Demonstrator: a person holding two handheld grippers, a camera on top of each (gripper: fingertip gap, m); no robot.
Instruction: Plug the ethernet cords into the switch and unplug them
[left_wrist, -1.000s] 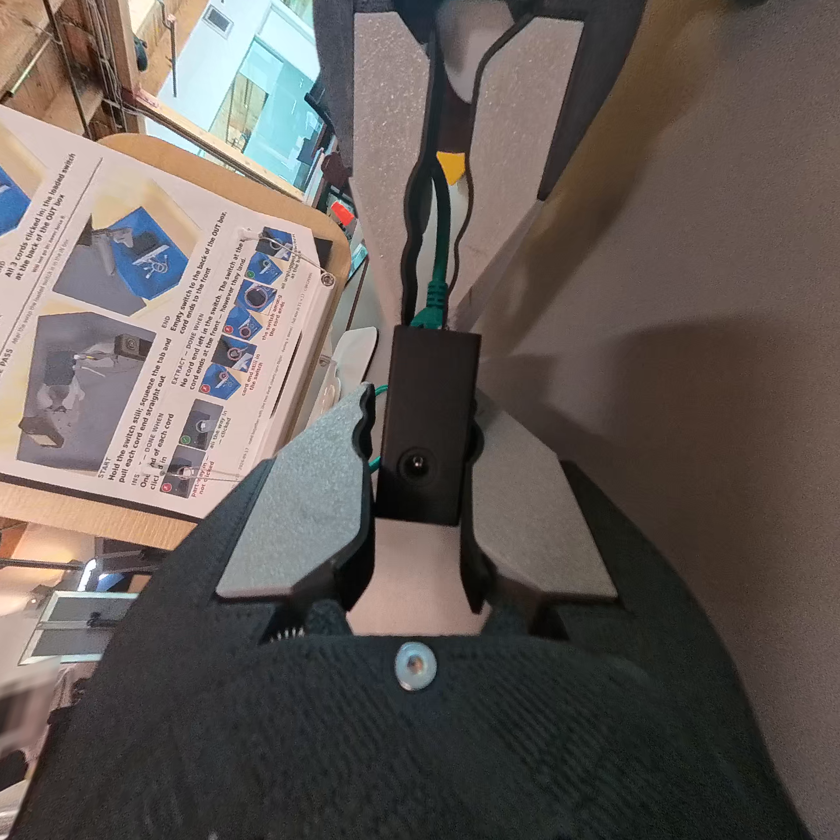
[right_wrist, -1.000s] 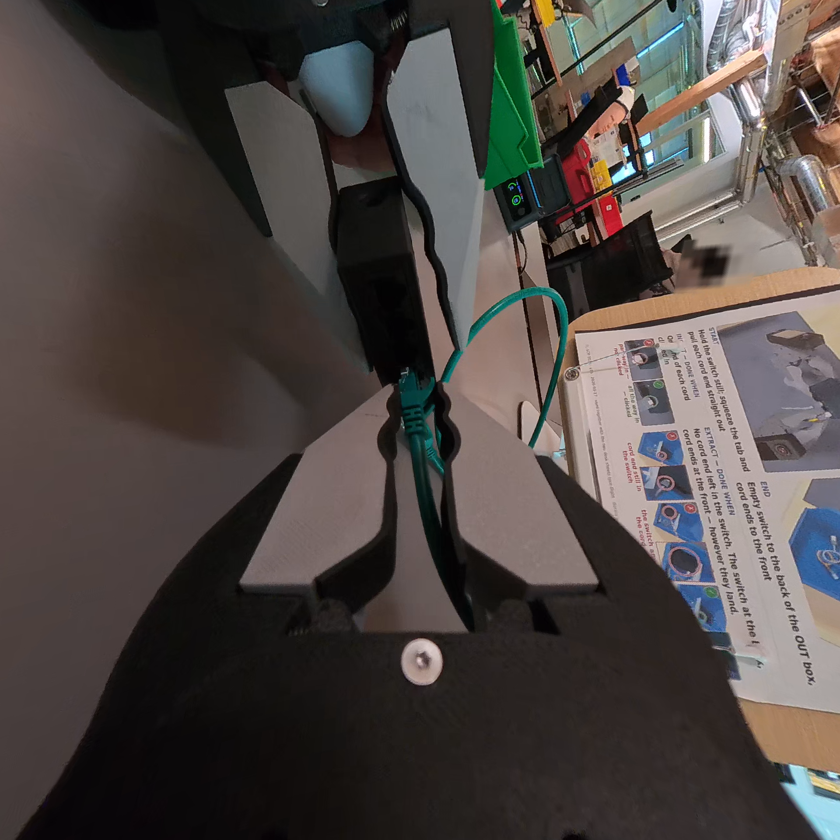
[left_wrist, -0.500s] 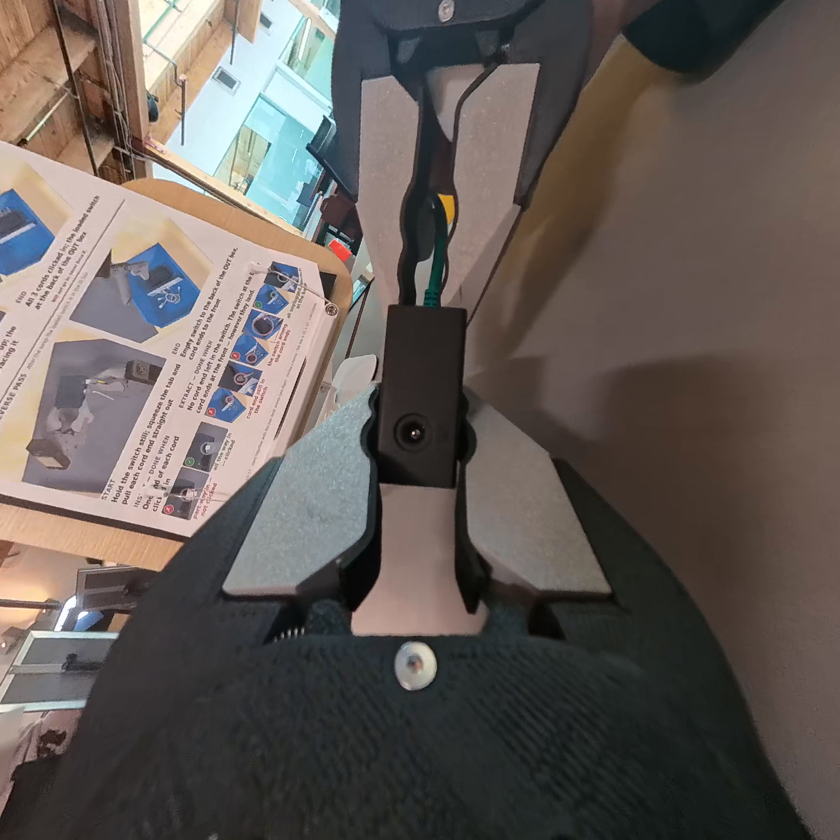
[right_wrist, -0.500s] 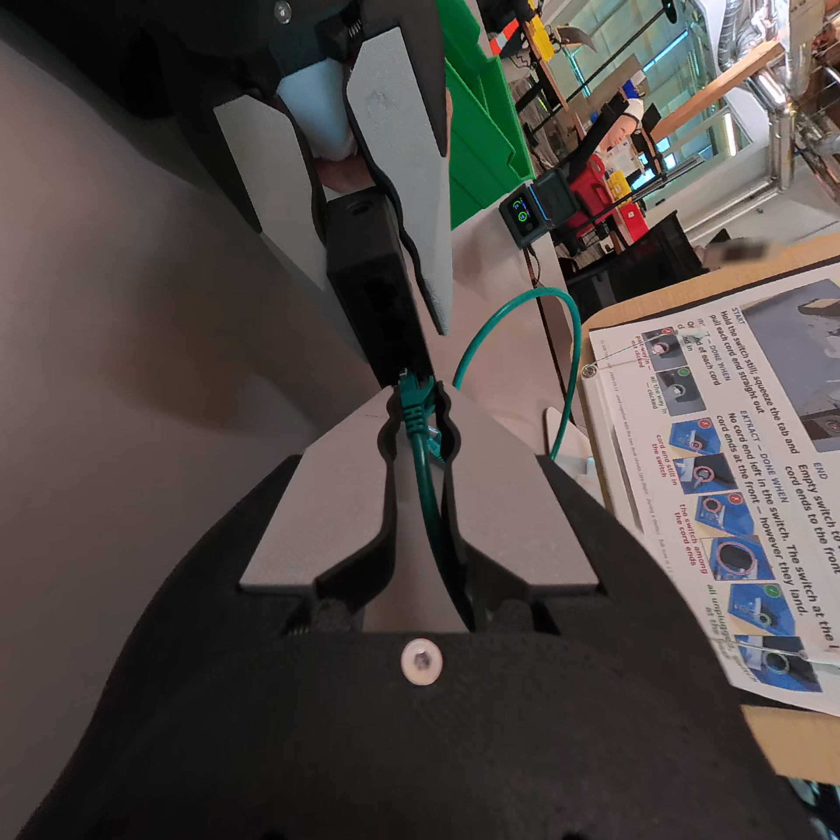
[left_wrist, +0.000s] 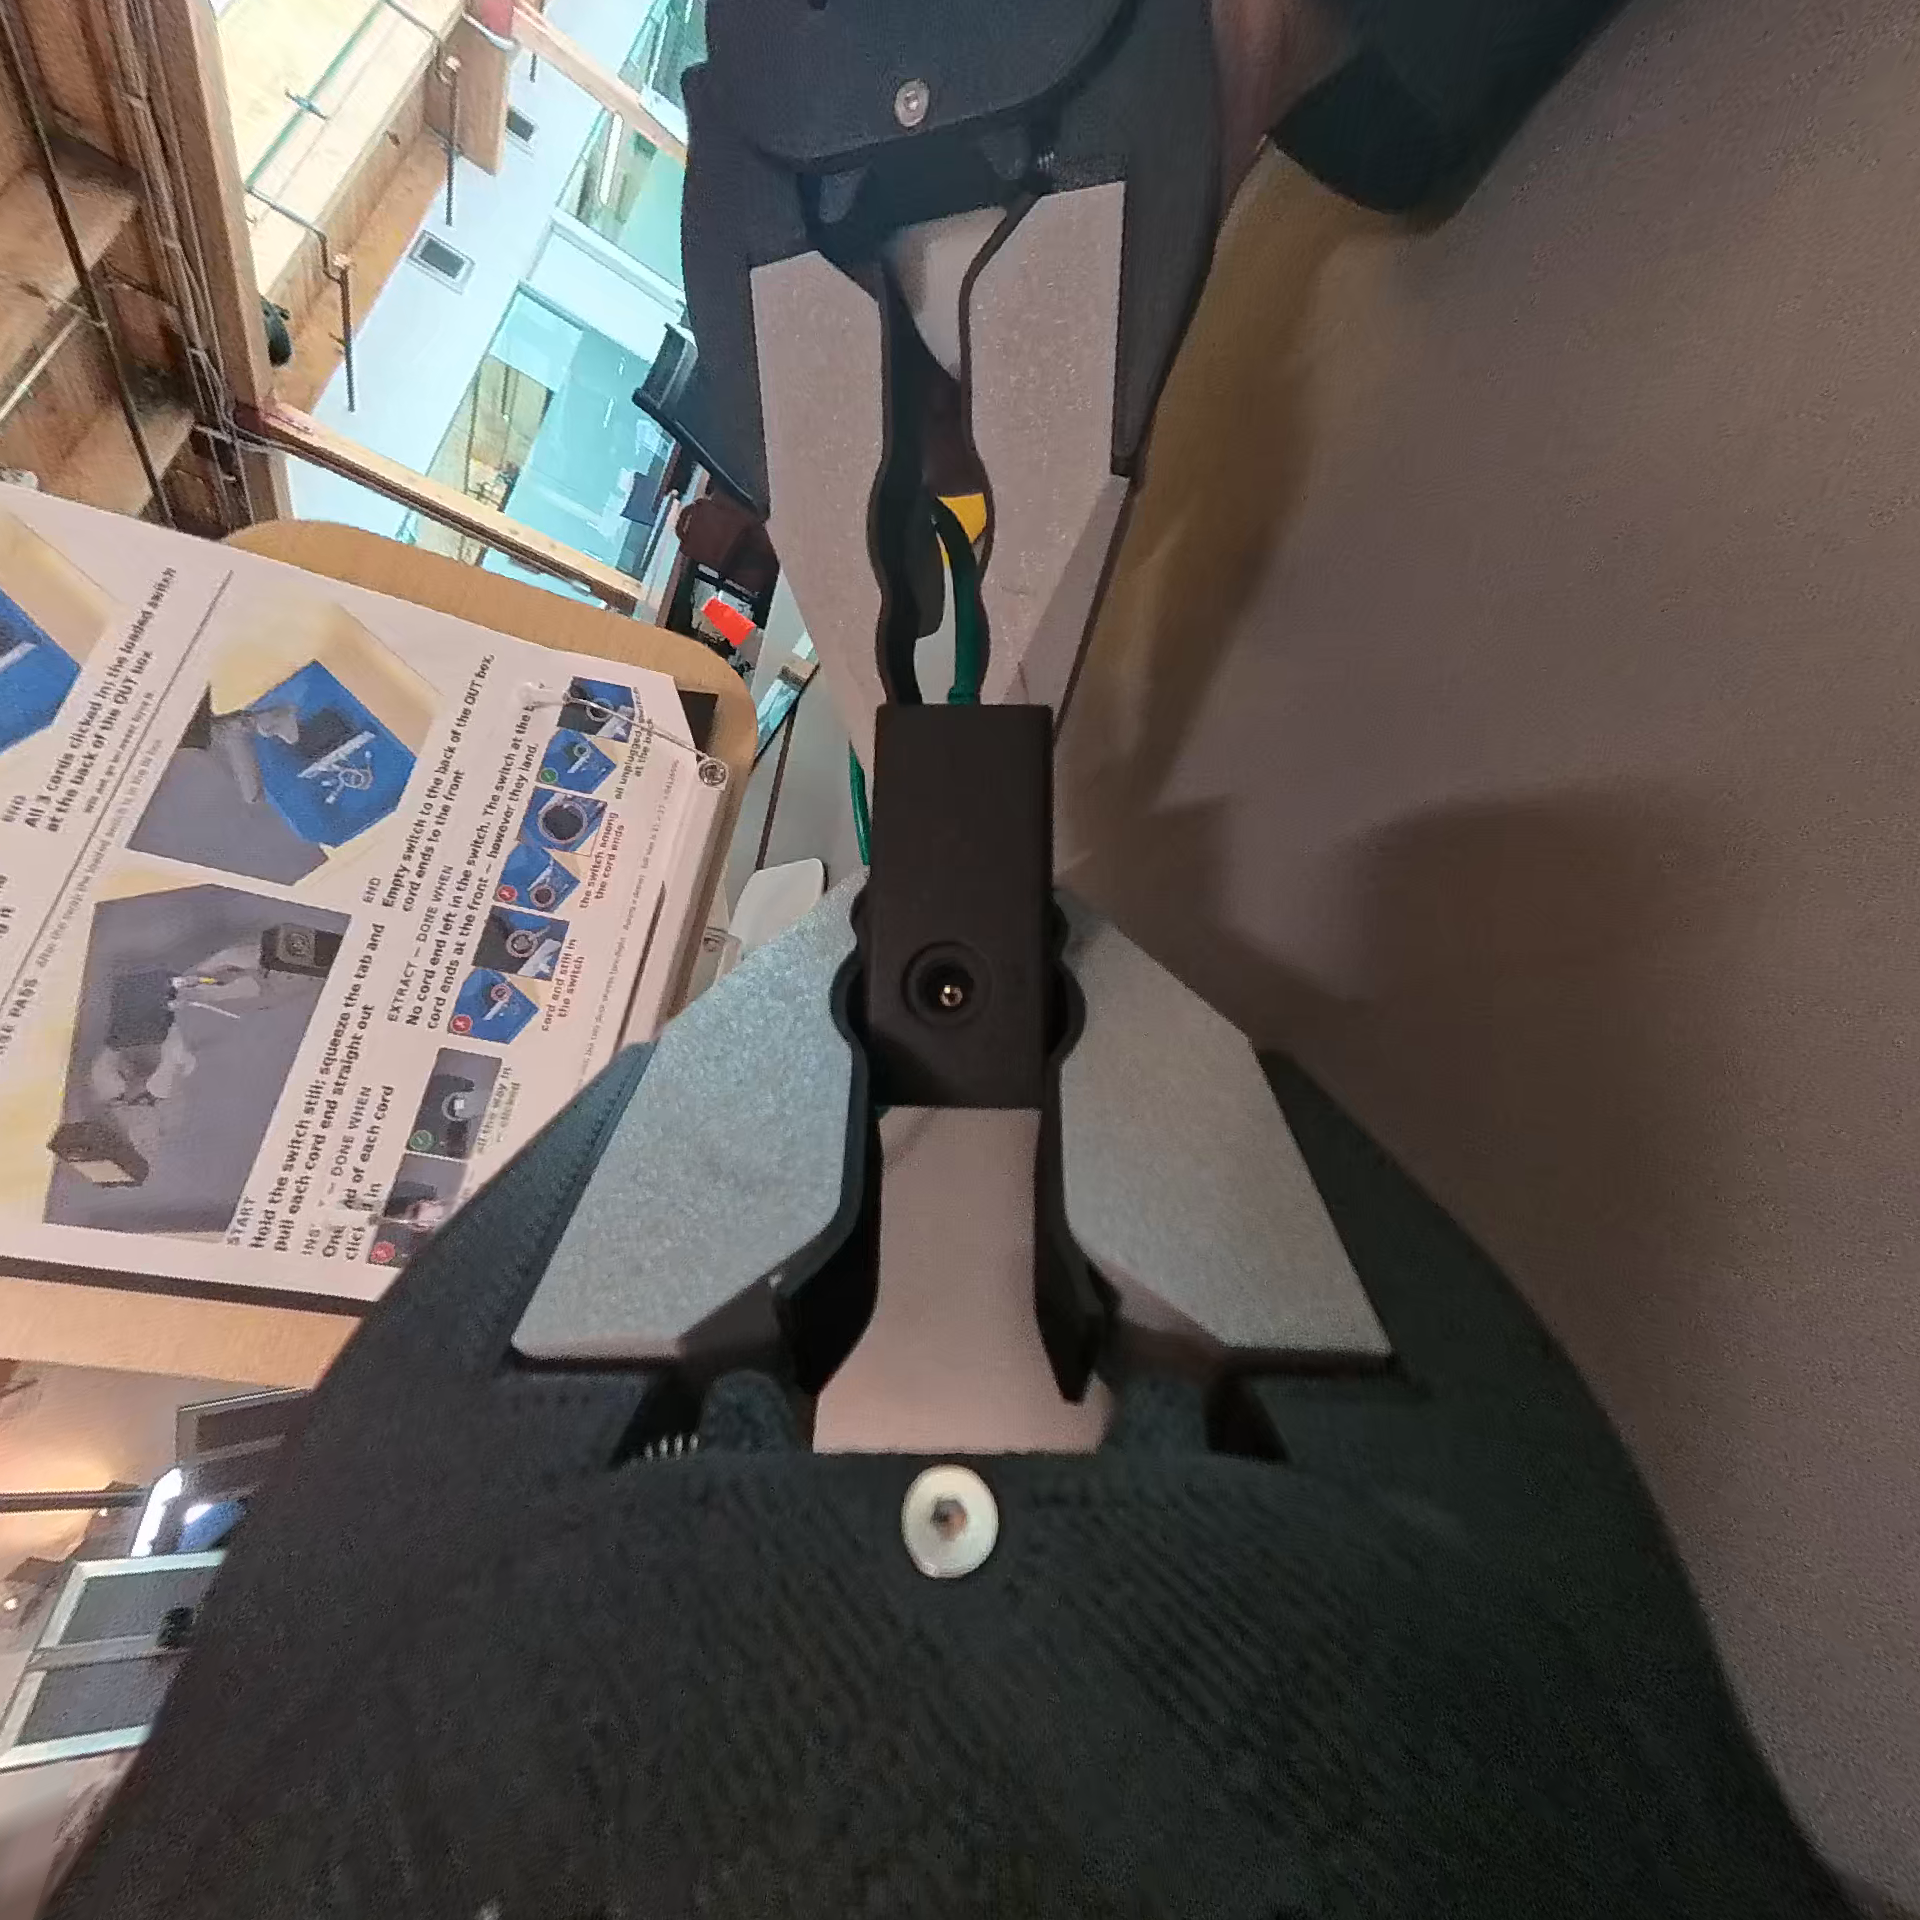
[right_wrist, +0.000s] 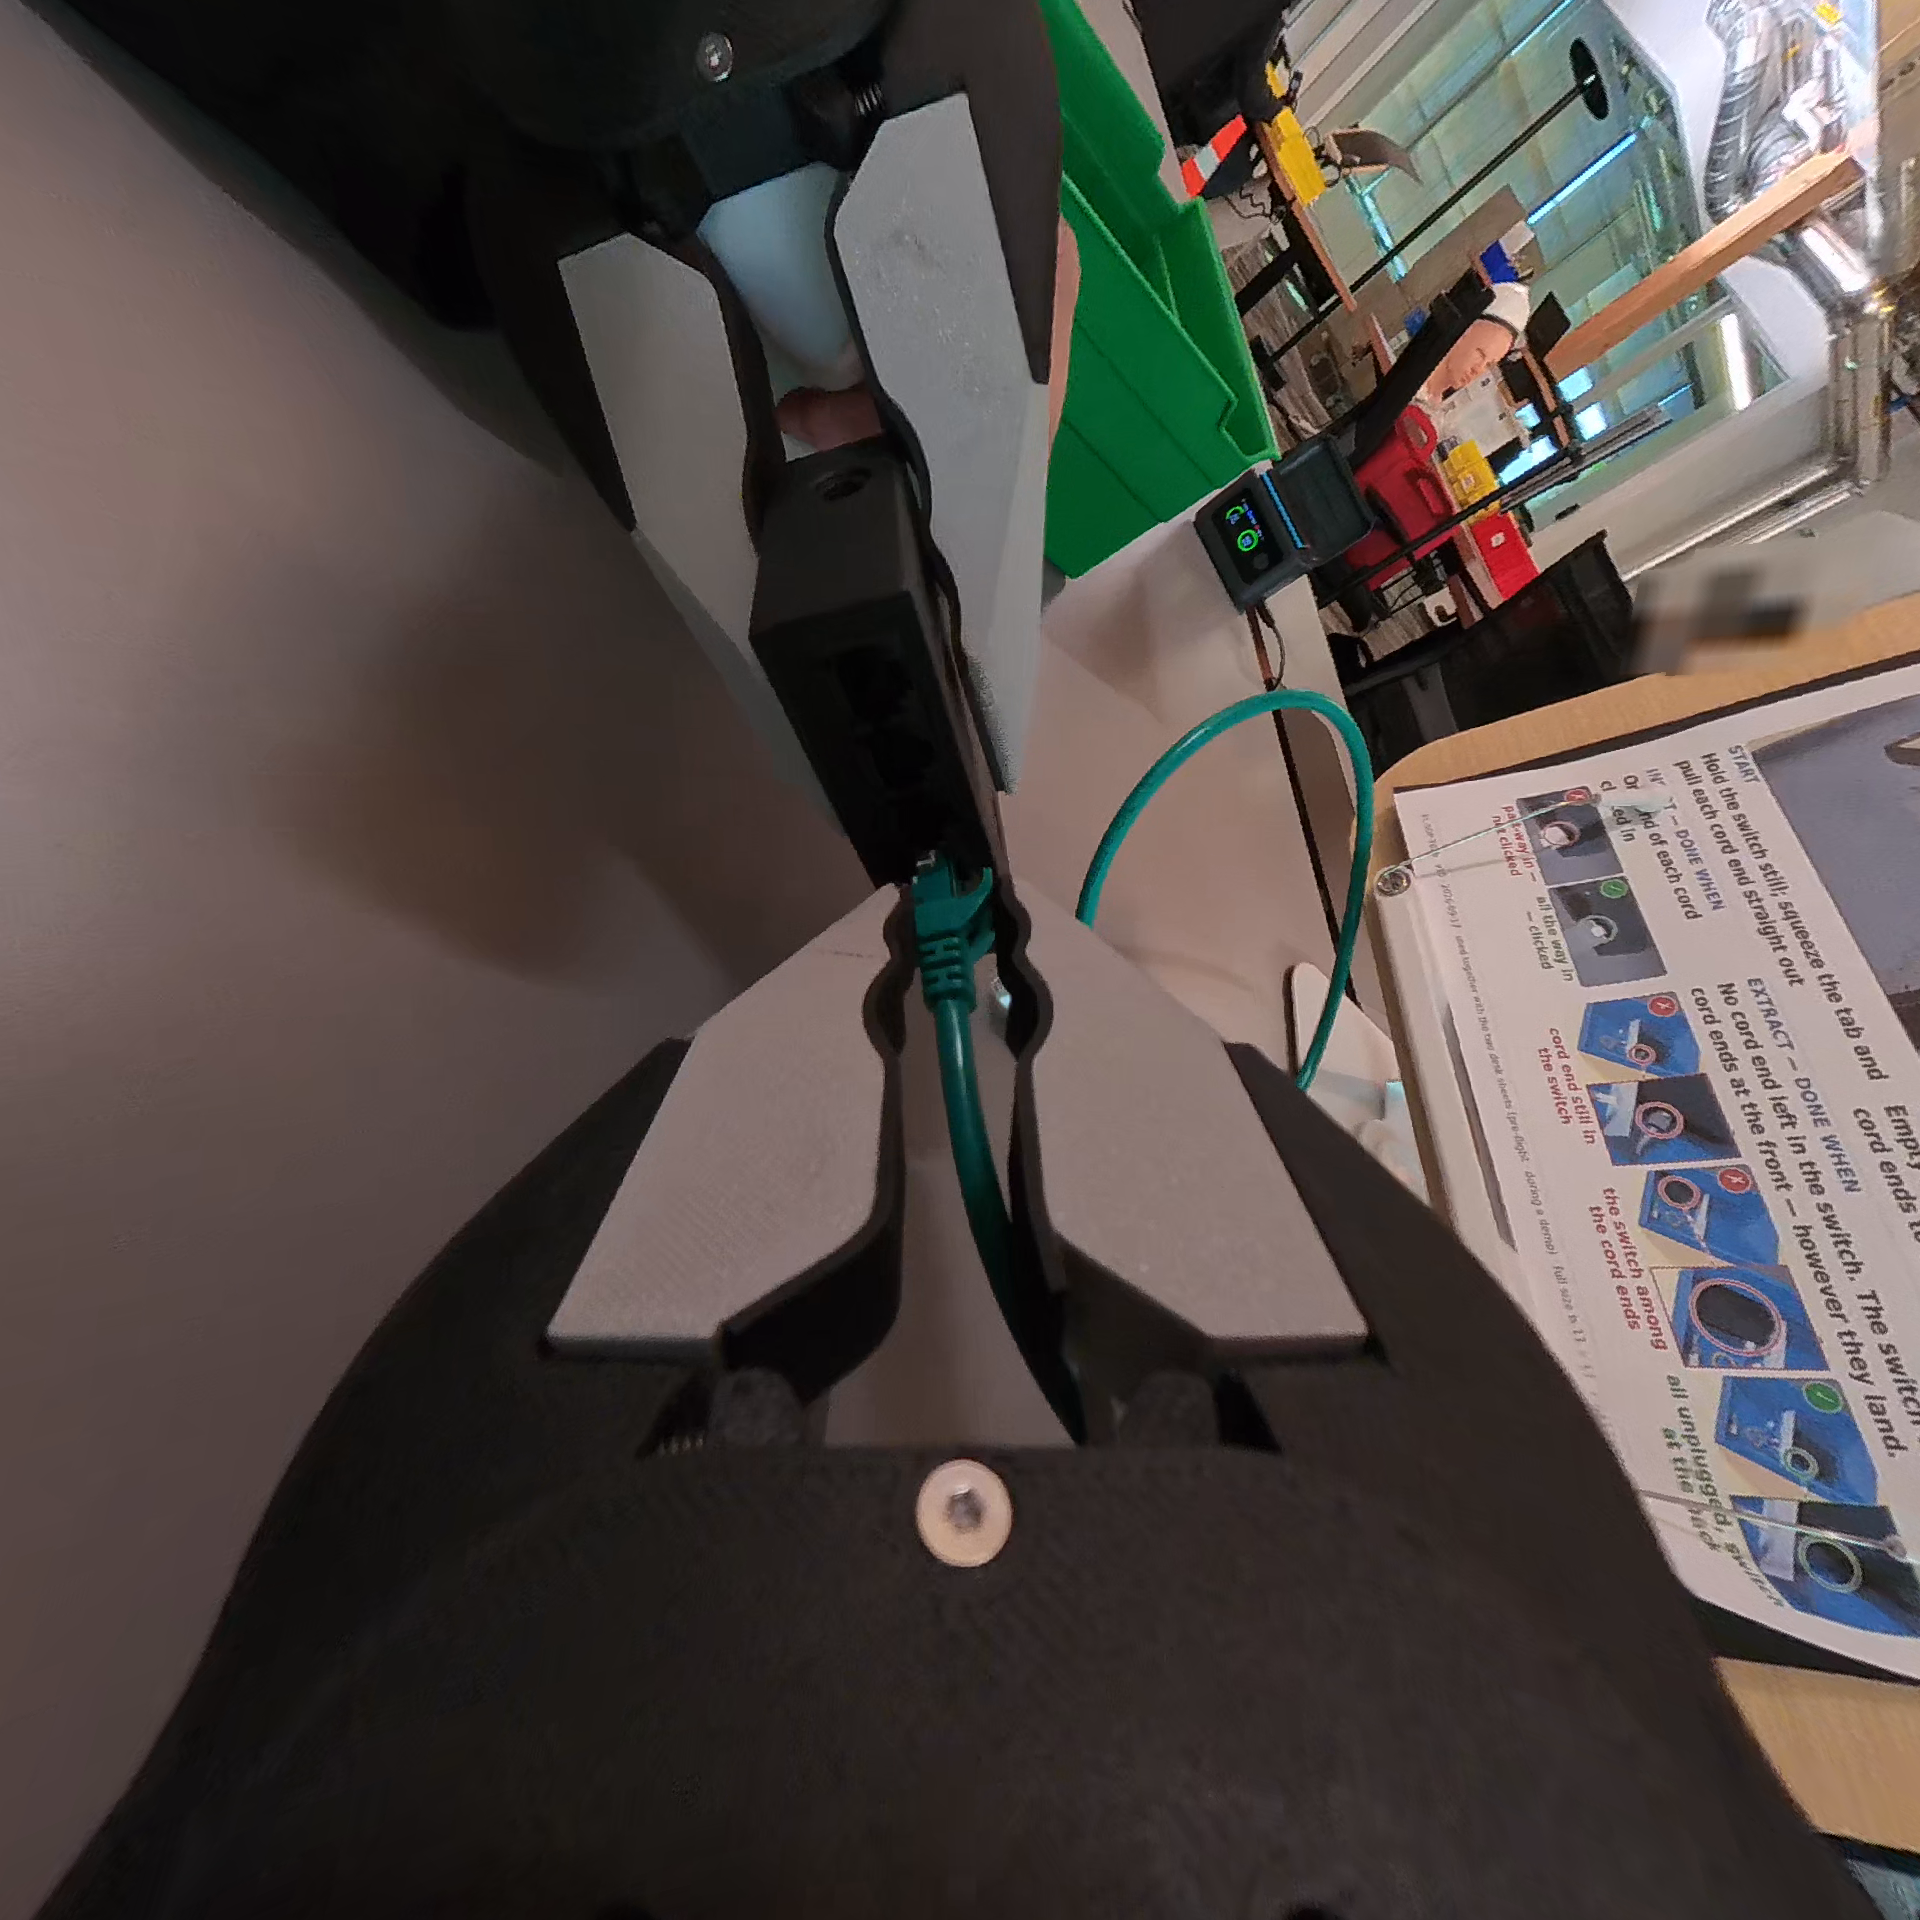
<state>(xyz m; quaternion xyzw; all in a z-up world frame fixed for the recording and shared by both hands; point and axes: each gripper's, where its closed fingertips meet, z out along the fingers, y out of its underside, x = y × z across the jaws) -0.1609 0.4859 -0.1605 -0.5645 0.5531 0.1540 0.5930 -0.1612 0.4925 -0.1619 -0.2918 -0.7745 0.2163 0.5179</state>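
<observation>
My left gripper is clamped on the black switch, its round socket facing the camera, and my right gripper pinches the green cord just behind its plug, which sits at the switch's port face. Both are held above the grey tabletop. The cord loops toward the instruction sheet at the table's edge.

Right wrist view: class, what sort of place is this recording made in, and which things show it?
Probably a workshop or lab. Behind the grey table stand green storage bins, red and yellow bins on racks, and an illustrated instruction sheet on a board.
</observation>
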